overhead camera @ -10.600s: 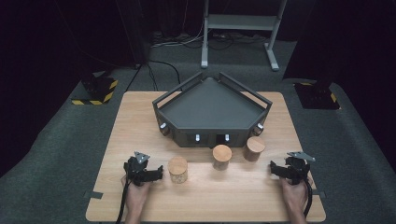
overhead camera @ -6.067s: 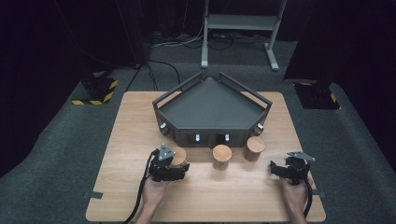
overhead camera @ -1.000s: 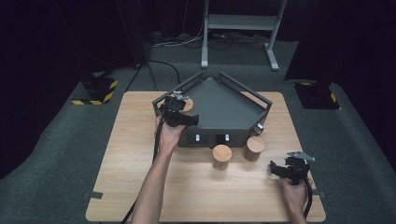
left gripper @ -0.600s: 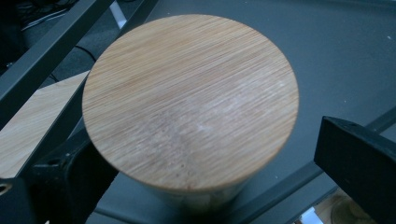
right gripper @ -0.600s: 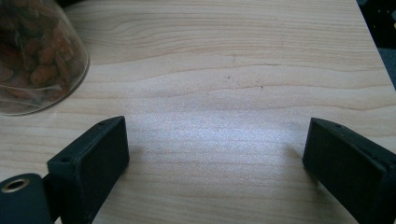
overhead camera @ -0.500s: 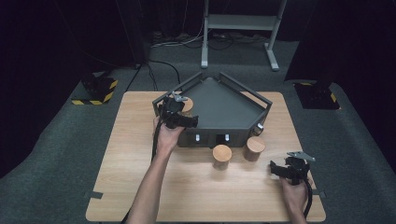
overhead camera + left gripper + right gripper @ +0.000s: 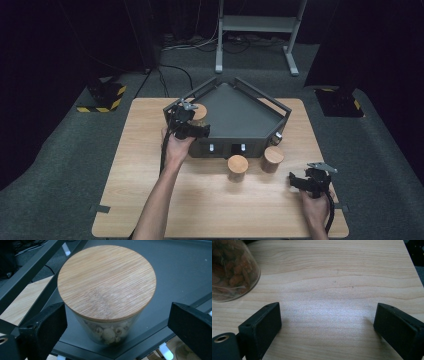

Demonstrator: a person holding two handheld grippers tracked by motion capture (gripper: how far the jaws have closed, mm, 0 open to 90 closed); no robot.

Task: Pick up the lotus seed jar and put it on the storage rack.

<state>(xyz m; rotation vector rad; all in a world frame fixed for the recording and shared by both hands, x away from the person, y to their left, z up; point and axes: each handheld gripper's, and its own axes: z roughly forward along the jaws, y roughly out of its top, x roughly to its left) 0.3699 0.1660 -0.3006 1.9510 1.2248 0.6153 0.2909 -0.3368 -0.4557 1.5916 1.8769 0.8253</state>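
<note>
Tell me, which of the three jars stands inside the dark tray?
The jar in the tray's left corner, between the left gripper's jaws; the other two jars stand on the table.

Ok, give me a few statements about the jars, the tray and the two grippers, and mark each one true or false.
1. One jar with a wooden lid stands inside the dark tray. True.
2. Three jars stand on the table in front of the tray. False: two jars stand there, the middle jar and the right-hand jar.
3. The left gripper has its jaws on either side of the jar in the tray, with a gap on the right side. True.
4. The right gripper is clamped on a jar. False: its jaws stand open over bare table.
5. The jar in the tray has no lid. False: a wooden lid covers it.
</note>
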